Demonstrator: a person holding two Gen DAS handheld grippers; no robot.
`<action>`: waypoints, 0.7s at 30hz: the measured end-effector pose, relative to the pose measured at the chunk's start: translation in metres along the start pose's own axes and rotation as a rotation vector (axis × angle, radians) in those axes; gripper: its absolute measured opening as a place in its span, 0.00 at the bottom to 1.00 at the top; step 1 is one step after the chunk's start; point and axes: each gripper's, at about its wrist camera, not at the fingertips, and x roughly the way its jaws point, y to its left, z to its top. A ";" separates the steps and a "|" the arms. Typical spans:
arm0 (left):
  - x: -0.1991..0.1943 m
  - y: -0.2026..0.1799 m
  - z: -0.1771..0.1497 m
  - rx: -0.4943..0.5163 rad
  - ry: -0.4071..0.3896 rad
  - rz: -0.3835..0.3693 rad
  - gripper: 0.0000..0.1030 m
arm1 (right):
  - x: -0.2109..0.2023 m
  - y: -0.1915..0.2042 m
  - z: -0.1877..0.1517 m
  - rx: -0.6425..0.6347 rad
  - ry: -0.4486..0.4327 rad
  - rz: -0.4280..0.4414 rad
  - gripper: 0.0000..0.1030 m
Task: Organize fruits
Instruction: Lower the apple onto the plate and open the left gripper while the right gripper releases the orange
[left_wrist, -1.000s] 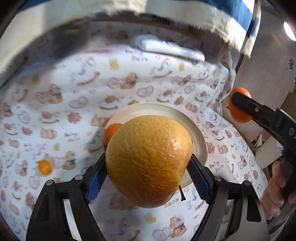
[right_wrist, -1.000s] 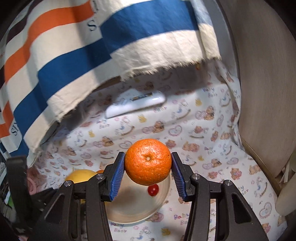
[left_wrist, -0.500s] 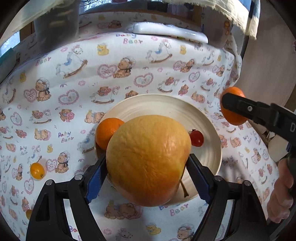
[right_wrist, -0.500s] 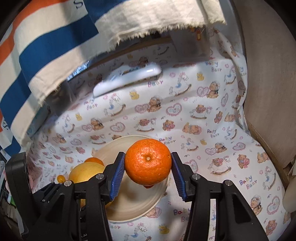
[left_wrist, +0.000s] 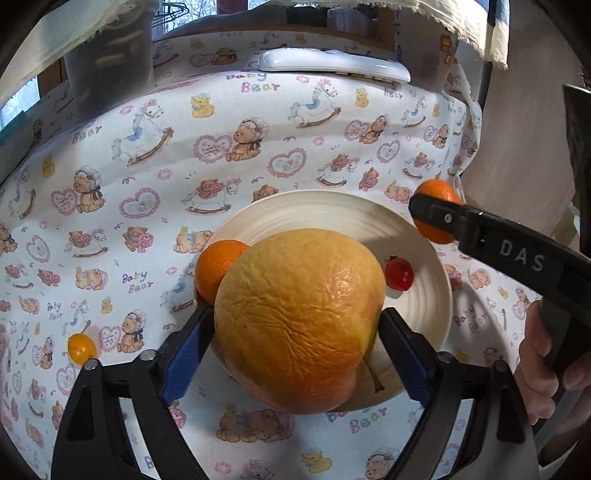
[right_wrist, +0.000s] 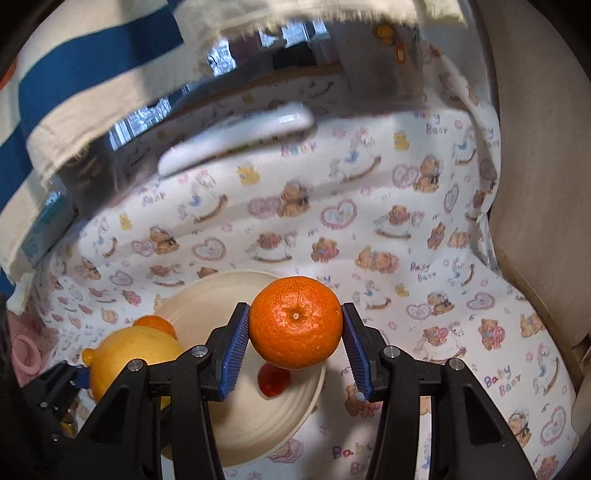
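bear-print cloth; remote behind plate.

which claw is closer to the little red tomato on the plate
Hard to call. The right claw hangs over the tomato; the left claw, gripping the grapefruit, is just beside it.

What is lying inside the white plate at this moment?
On the white plate lie a small orange at its left rim and a red cherry tomato. The large yellow fruit in the left hand-held gripper covers the plate's near part.
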 end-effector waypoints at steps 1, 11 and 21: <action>0.001 0.000 -0.001 0.005 0.002 0.004 0.90 | 0.003 -0.001 0.000 0.008 0.013 0.009 0.49; 0.000 0.002 -0.001 0.014 0.004 -0.009 0.90 | 0.011 -0.002 -0.001 0.011 0.040 0.014 0.50; -0.025 0.005 -0.001 0.079 -0.071 0.031 0.91 | 0.012 0.000 0.000 0.008 0.047 0.033 0.54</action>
